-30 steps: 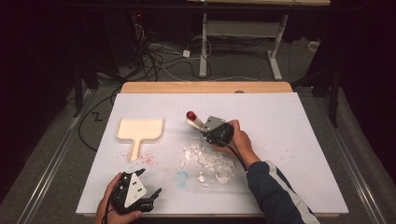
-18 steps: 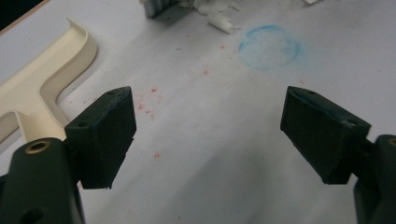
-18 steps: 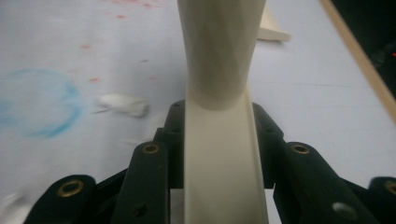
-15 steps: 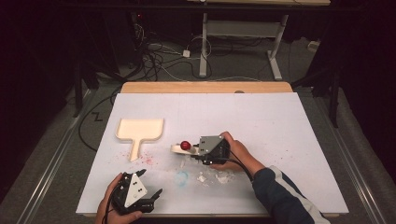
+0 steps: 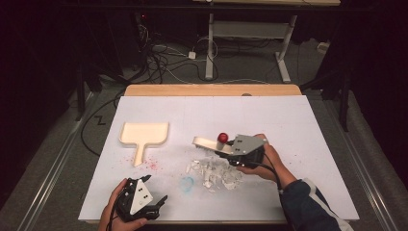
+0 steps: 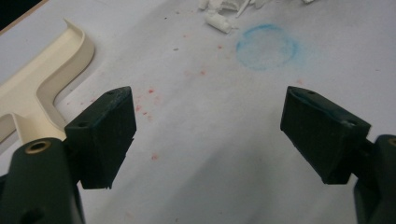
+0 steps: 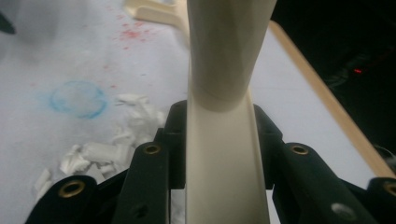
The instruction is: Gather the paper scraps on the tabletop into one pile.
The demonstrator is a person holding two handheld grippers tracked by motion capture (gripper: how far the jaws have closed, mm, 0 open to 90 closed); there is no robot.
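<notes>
In the high view, the person's right hand (image 5: 263, 159) is reaching in from the lower right, its dark sleeve (image 5: 308, 204) angling toward the table's middle. It is gripping the right claw (image 5: 222, 149), which is pointing left and holding a cream brush (image 5: 206, 143) by its handle; a red knob (image 5: 223, 137) is showing just above the claw's front. The brush head is sitting at the upper edge of a heap of white paper scraps (image 5: 214, 172) on the white table (image 5: 298, 125). A faint blue ring (image 5: 187, 183) is lying just left of the scraps. A cream dustpan (image 5: 143, 135) is lying flat well to the left, handle toward the person, with red specks (image 5: 153, 163) beside it. The left hand (image 5: 115, 211) is resting at the table's near edge, holding the left claw (image 5: 159, 202), which is pointing right.

In the left gripper view, the left claw (image 6: 208, 135) is standing wide, with nothing between its jaws, above bare table. The dustpan (image 6: 42, 84) is lying at the left, the blue ring (image 6: 267, 46) ahead, and the scraps (image 6: 224, 14) along the top.

In the right gripper view, the right claw (image 7: 224, 154) is clamping the brush's cream handle (image 7: 224, 140), which is running straight up between the jaws. The scraps (image 7: 116, 140) and the blue ring (image 7: 77, 99) are lying to the left, with the dustpan (image 7: 154, 11) at the top.
</notes>
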